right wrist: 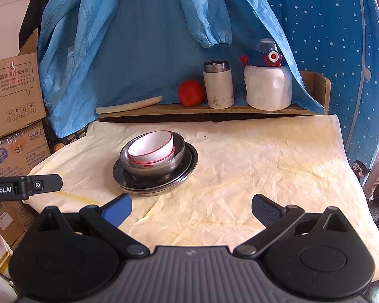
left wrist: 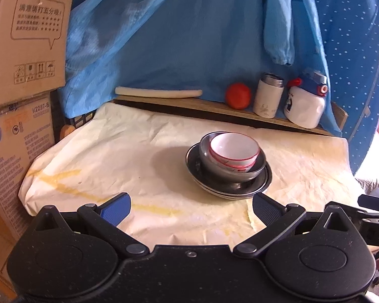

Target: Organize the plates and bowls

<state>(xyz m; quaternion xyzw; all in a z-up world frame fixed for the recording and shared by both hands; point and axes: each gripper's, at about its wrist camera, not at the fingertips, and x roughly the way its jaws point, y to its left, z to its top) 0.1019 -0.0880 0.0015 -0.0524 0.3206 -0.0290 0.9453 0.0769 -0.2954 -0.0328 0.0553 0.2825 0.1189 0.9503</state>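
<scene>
One white bowl (left wrist: pixel 233 150) sits in one metal bowl (left wrist: pixel 214 166) on two stacked plates (left wrist: pixel 261 185), mid-desk (left wrist: pixel 88 176). Both hand-held grippers, left (left wrist: pixel 191 205) and right (right wrist: pixel 191 206), are spread apart, holding nothing. One box (left wrist: pixel 25 40) reads "V2287-B".

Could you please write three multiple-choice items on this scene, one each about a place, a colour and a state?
1. Where does the white bowl sit?
A. Inside the metal bowl
B. On the shelf
C. Beside the boxes

2. What colour is the band around the white bowl's rim?
A. Green
B. Red
C. Black

3. How do the left gripper and right gripper stand?
A. Both shut on plates
B. One holds a bowl
C. Both open, holding nothing

Answers: 1 A, it nests in the metal bowl, which stands on the metal plates; 2 B, a red line circles the rim; 3 C, their fingers are spread apart above the cloth.
</scene>
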